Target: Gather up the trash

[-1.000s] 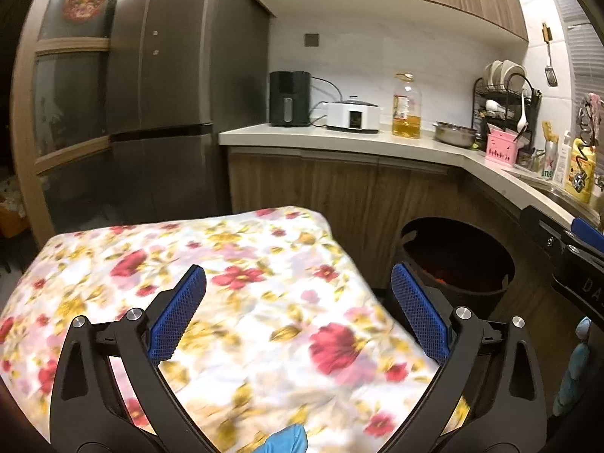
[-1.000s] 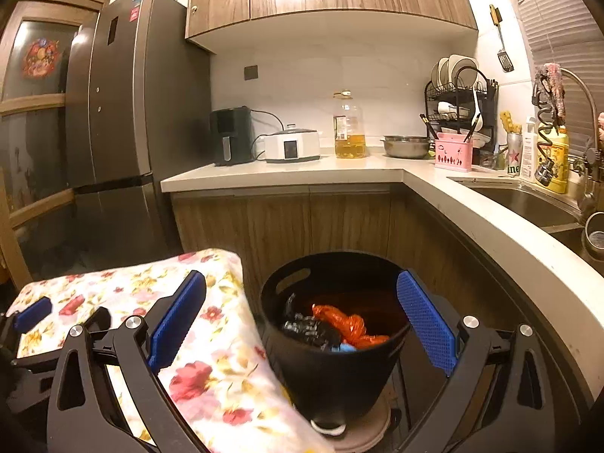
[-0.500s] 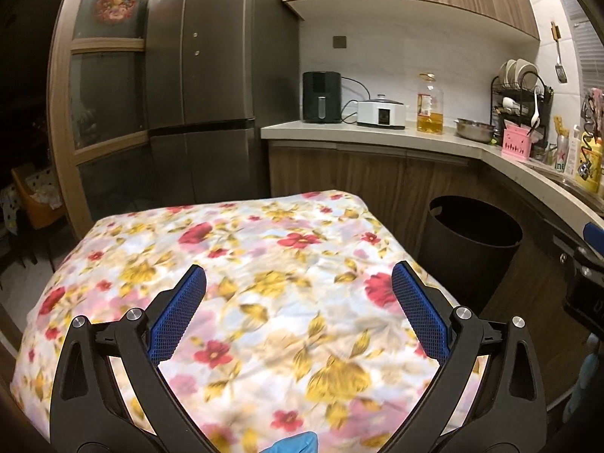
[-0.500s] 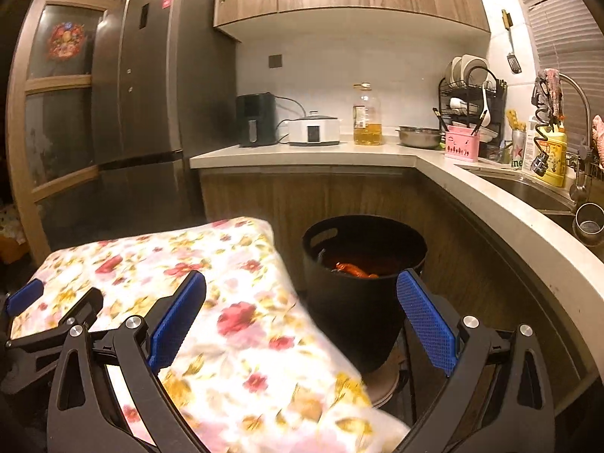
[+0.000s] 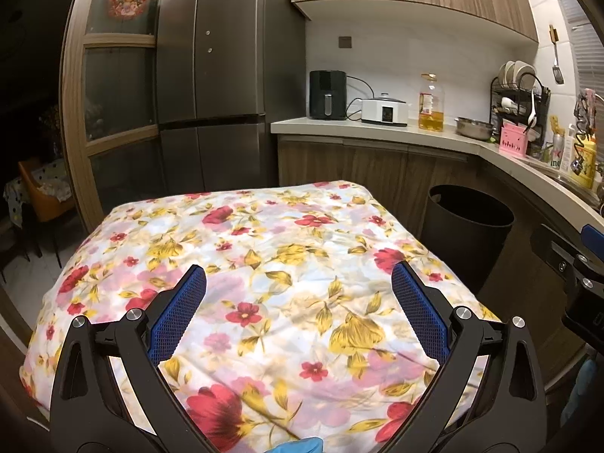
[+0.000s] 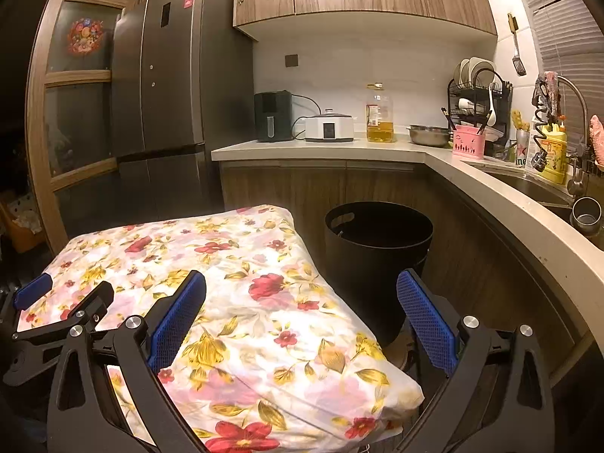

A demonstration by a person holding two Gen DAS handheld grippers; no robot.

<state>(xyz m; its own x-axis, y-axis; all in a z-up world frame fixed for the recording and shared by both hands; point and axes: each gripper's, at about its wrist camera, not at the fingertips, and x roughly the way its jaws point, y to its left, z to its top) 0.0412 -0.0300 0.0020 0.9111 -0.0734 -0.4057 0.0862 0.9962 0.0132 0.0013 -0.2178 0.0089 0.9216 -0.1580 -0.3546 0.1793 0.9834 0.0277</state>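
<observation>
Trash bin: a round black plastic tub with smooth, slightly tapering walls and a cut-out handle slot near its rim, standing on the floor between the flowered table and the wood-grain cabinets under the counter. From these angles its inside is dark and no contents can be made out. The tablecloth is a soft, wrinkled fabric printed with red, pink and yellow flowers, draped over the table's rounded corners; its top is bare cloth. The bin sits just off the table's far right corner.

Left gripper hovers over the near part of the table, its black arms spread wide and its blue, mesh-textured pads well apart with nothing between them. Right gripper is likewise spread wide and empty, held above the table's right edge, its right pad in line with the bin. A bit of blue glove shows at the lower edge of the left view.
</observation>
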